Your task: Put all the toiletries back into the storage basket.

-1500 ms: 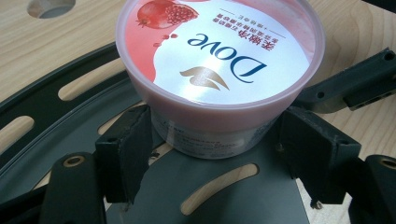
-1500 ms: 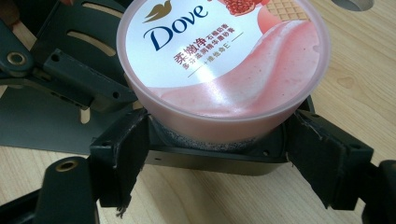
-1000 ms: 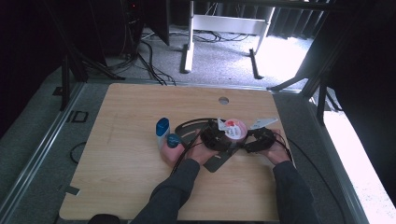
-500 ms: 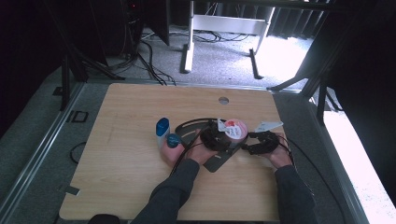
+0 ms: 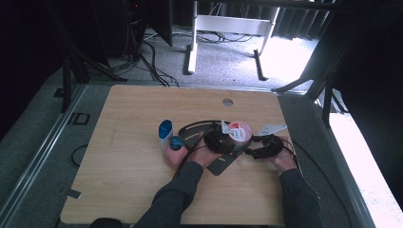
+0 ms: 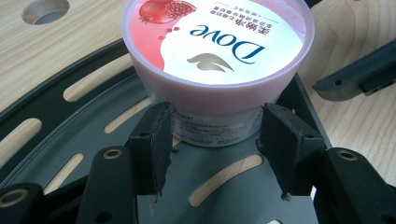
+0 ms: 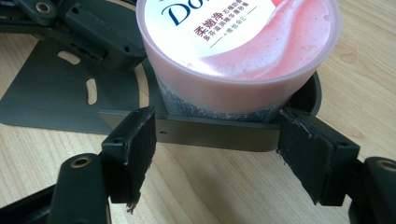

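Nearest the camera in the high view, two dark sleeves come up from the bottom edge, each hand holding a tool. The left tool (image 5: 219,141) and the right tool (image 5: 263,146) sit close together on the right half of the wooden table (image 5: 128,156), both aimed at the pink Dove tub (image 5: 239,131) between them.

From the left gripper view, the left tool (image 6: 215,140) has its jaws spread about as wide as the tub's lower body, one pad on either side of the label band. They look right up against it or just shy of touching, honestly can't tell which, so I wouldn't call it a grip. The tub (image 6: 217,60) stands upright on a dark slotted metal plate (image 6: 88,107), lid up, pomegranate picture at the far edge.

In the right gripper view, the right tool (image 7: 212,154) is wide open, jaws well apart and stopped short of the tub (image 7: 238,56), which stands beyond the plate's (image 7: 51,98) raised front edge. The left tool shows behind it at upper left.

A bit further left on the table there's a pink bottle with a teal cap (image 5: 174,149) and, just behind it, a blue-capped white bottle (image 5: 165,131). Past the tub, a small round hole (image 5: 227,101) near the table's far edge.
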### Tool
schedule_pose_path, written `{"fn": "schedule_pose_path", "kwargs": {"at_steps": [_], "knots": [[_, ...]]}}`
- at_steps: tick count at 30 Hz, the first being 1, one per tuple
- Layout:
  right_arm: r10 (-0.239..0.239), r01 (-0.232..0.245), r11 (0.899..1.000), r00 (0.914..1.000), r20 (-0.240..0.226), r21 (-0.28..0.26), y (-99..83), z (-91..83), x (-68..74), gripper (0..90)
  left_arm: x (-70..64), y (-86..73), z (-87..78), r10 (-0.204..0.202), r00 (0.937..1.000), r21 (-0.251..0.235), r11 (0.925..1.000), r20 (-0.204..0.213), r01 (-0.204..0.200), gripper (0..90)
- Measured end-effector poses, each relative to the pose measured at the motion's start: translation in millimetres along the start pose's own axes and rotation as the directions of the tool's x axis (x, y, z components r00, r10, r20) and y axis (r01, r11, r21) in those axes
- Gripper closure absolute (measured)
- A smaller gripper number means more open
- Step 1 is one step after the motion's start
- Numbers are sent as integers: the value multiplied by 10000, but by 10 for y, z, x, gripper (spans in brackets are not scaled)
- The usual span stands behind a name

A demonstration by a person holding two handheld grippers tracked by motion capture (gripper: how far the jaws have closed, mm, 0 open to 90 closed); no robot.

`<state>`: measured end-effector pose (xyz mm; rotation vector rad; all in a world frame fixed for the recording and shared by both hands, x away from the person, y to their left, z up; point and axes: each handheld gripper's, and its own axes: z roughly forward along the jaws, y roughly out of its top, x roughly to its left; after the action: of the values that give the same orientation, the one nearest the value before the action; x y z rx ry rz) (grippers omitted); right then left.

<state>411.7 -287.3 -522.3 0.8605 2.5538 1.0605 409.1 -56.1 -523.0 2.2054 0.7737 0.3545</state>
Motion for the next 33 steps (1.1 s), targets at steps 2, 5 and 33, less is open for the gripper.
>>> {"fn": "schedule_pose_path", "kwargs": {"at_steps": [2,5,33], "knots": [[36,-36,10000,10000,-29,-91,-21,-3,13,286,-4,-17,-10,-66,10000,-90,9999,36,67,458],[47,-48,9999,10000,-85,-153,-50,-4,48,286,-6,-42,-35,-143,9998,-181,9997,131,145,471],[408,-387,9988,9965,734,-301,-437,-259,702,306,-49,-139,-316,-1085,9831,81,9941,1474,1085,598]]}}
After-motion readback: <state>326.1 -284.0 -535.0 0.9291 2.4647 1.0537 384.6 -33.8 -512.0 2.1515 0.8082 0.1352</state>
